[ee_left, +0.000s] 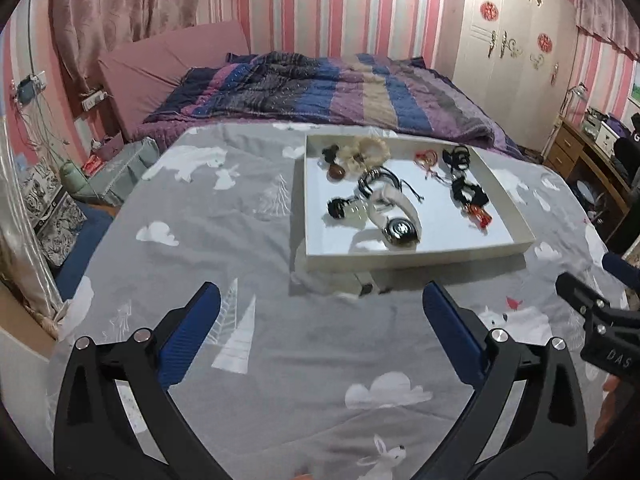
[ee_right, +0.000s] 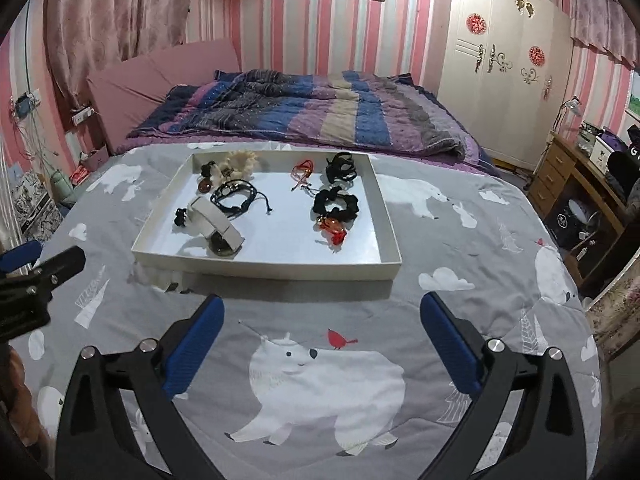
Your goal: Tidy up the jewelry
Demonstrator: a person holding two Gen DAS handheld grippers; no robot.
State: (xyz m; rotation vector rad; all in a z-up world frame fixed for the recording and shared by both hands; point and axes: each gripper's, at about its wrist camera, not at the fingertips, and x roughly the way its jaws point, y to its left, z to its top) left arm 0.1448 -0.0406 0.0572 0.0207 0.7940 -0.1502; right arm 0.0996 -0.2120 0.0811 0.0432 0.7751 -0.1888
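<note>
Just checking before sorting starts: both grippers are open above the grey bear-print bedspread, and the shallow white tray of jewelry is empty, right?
Not quite. The shallow white tray is not empty: the right wrist view shows a black scrunchie and other pieces inside. Both the left gripper and right gripper are open above the grey bear-print bedspread.

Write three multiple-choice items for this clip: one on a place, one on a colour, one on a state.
1. Where does the white tray sit?
A. on the grey bedspread
B. on the wooden desk
C. on the floor

2. What colour are the pads of the right tongs?
A. red
B. blue
C. yellow

3. How do the left tongs stand?
A. shut on the watch
B. shut on nothing
C. open, holding nothing

Key:
1 A, the tray rests on the animal-print cover in both views.
2 B, both pads show blue.
3 C, the pads stand wide apart over bare cloth, while the watch lies in the tray.
</note>
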